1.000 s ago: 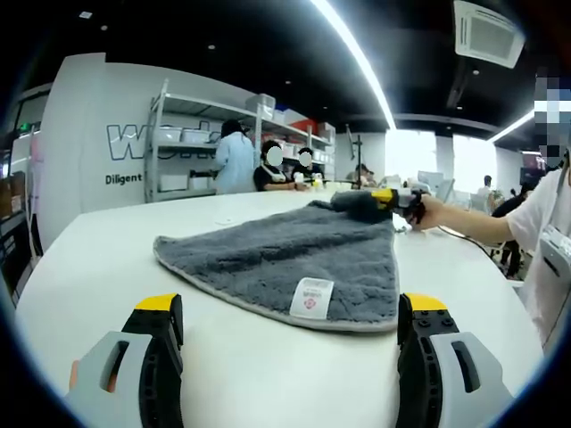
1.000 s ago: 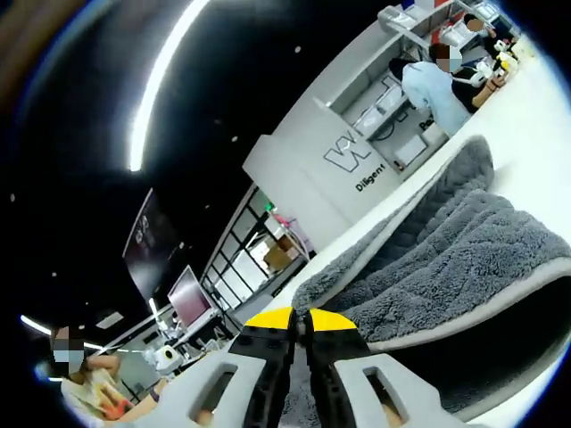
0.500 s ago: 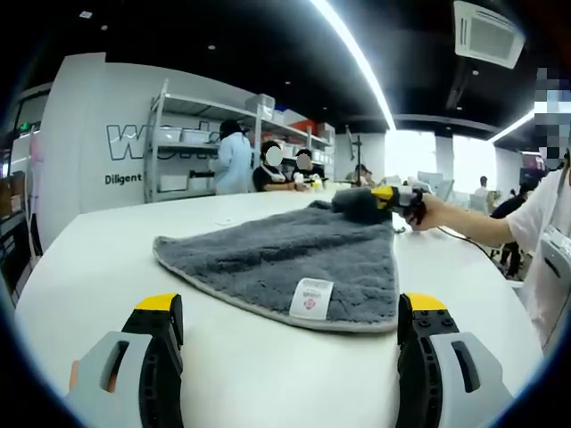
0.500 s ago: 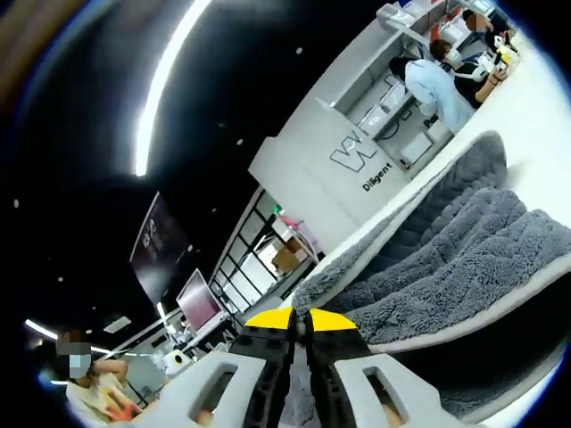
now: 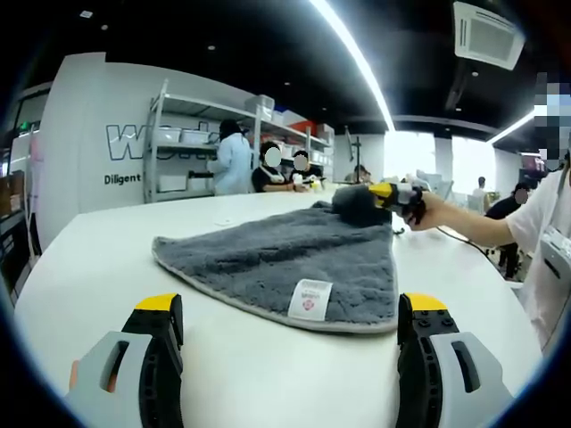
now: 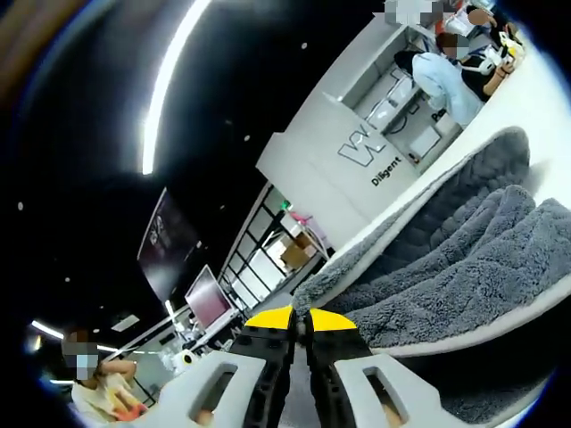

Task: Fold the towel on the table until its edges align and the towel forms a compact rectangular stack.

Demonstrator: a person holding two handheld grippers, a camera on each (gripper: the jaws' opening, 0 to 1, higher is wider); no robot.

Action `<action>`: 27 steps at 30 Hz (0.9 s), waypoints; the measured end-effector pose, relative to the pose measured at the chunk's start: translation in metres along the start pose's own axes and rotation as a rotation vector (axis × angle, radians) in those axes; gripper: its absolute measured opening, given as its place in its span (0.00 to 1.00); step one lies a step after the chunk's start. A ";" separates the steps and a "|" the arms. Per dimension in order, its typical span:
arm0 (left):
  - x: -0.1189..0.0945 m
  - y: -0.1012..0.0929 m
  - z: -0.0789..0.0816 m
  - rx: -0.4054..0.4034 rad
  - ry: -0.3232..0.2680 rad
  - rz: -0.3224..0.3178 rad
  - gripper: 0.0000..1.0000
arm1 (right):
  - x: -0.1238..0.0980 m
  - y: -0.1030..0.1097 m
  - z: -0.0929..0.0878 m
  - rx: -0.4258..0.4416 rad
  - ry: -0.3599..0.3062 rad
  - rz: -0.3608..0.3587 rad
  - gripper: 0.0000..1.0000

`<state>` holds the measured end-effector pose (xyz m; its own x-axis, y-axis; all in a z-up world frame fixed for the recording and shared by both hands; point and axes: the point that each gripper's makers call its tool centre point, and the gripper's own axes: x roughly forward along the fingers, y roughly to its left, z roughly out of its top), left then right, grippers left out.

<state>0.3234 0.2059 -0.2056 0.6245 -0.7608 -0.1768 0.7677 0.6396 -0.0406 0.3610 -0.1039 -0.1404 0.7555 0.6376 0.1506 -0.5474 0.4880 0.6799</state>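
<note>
A grey towel with a pale hem and a white label lies spread on the white table. My left gripper stands open just in front of its near edge, with nothing between its jaws. My right gripper enters the left gripper view from the right, held by a hand, and is shut on the towel's far corner, lifting it off the table. In the right gripper view the yellow-tipped jaws of that right gripper are pressed together on the towel, whose folds rise beyond them.
The table's rounded edge runs along the left. Shelving and several people stand behind the table. A person in a white shirt is at the right edge.
The right gripper has lifted the towel's far corner slightly higher and tilted, so the right gripper view has shifted. The left gripper has stayed put.
</note>
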 end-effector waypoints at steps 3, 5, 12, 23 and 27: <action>0.000 0.000 0.000 0.000 -0.001 -0.001 0.99 | 0.005 0.003 -0.001 0.007 0.003 0.007 0.01; 0.000 -0.001 0.000 0.000 -0.001 -0.001 0.99 | 0.007 0.005 -0.002 0.009 0.006 0.011 0.01; -0.001 -0.001 0.000 -0.001 -0.003 -0.003 0.99 | 0.016 0.015 -0.009 0.013 0.014 0.027 0.01; -0.001 0.000 0.000 -0.003 -0.002 -0.002 0.99 | 0.026 0.032 -0.019 0.028 0.022 0.058 0.01; -0.001 -0.001 -0.001 -0.004 -0.003 -0.003 0.99 | 0.030 0.036 -0.017 0.028 0.020 0.072 0.01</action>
<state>0.3221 0.2059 -0.2062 0.6223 -0.7632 -0.1738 0.7692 0.6374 -0.0448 0.3574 -0.0574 -0.1230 0.7073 0.6821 0.1855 -0.5891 0.4238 0.6880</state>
